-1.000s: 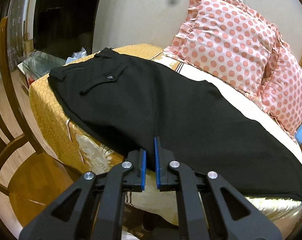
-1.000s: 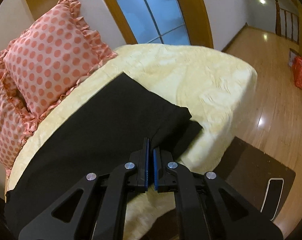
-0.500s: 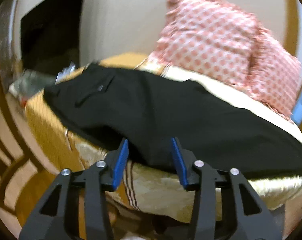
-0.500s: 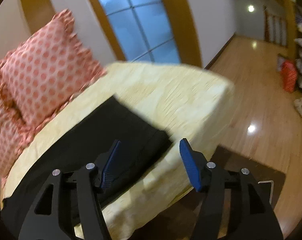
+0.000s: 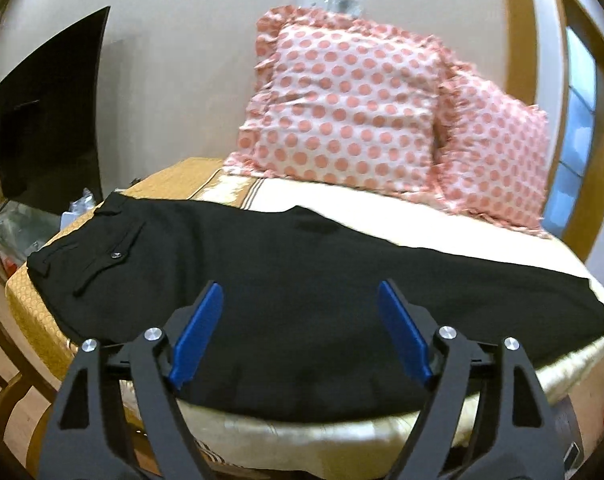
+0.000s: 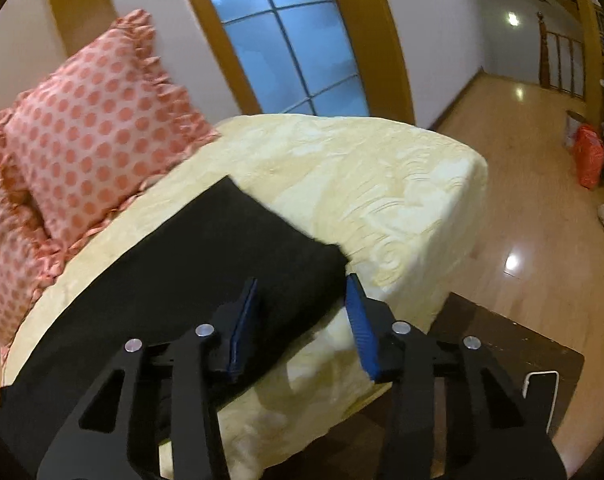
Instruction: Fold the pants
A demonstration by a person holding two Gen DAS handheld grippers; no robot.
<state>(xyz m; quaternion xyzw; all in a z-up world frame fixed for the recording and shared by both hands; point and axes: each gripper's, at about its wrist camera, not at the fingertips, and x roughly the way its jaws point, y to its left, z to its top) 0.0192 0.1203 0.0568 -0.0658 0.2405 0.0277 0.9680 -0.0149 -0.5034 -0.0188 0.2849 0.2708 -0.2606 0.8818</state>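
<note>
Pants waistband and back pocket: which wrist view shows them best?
Left wrist view. The black pants lie lengthwise across the bed, with the waistband and buttoned back pocket at the left. The right wrist view shows only the leg-hem end, with that gripper's open fingers around its corner.

Bed with pale yellow quilted cover, two pink polka-dot ruffled pillows against beige wall. Dark TV left; arched wood-framed window; glossy wood floor with light glare.
</note>
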